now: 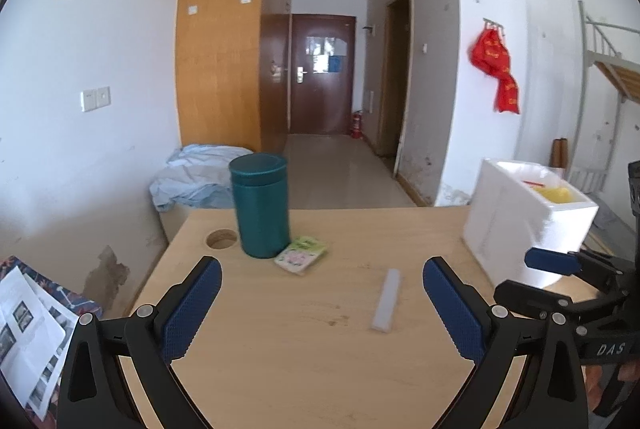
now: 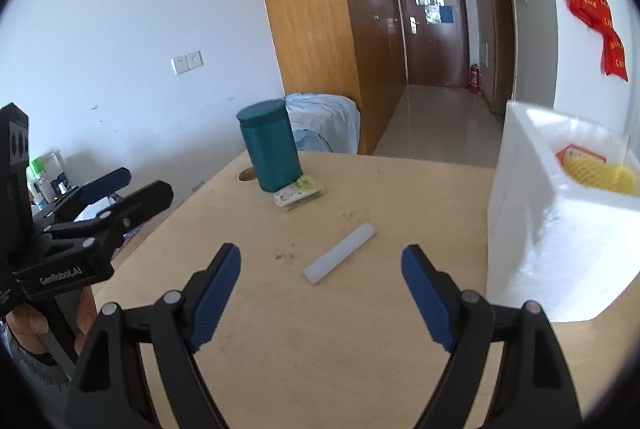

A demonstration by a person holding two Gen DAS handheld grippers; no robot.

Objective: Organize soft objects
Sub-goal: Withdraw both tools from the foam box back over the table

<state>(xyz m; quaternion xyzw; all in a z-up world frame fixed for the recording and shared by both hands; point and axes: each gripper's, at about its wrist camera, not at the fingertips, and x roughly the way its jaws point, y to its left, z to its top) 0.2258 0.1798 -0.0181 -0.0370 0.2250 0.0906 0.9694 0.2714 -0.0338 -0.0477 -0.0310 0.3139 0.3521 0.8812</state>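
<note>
**Both tools spread wide, nothing held, above the worktop**

Left tool (image 1: 322, 303): fingers set far apart, gripping nothing and touching nothing. It hangs over the near part of the worktop (image 1: 280, 369), pointing level across it.

Right tool (image 2: 321, 297): fingers likewise far apart and empty, hanging over the worktop's near edge. The person's hand (image 2: 28, 325) is seen from the right wrist view, wrapped round the left tool's handle.

White foam stick (image 2: 339, 253): lies flat on the worktop just ahead of the right tool, between the lines of its fingers, angled away to the right. From the left tool it lies ahead and slightly right.

Small soft packet (image 1: 301, 255): farther ahead of both tools, resting against the base of the teal canister (image 1: 260, 205).

White foam box (image 2: 560, 213): stands to the right of the right tool, yellow foam netting (image 2: 600, 175) inside.
</note>
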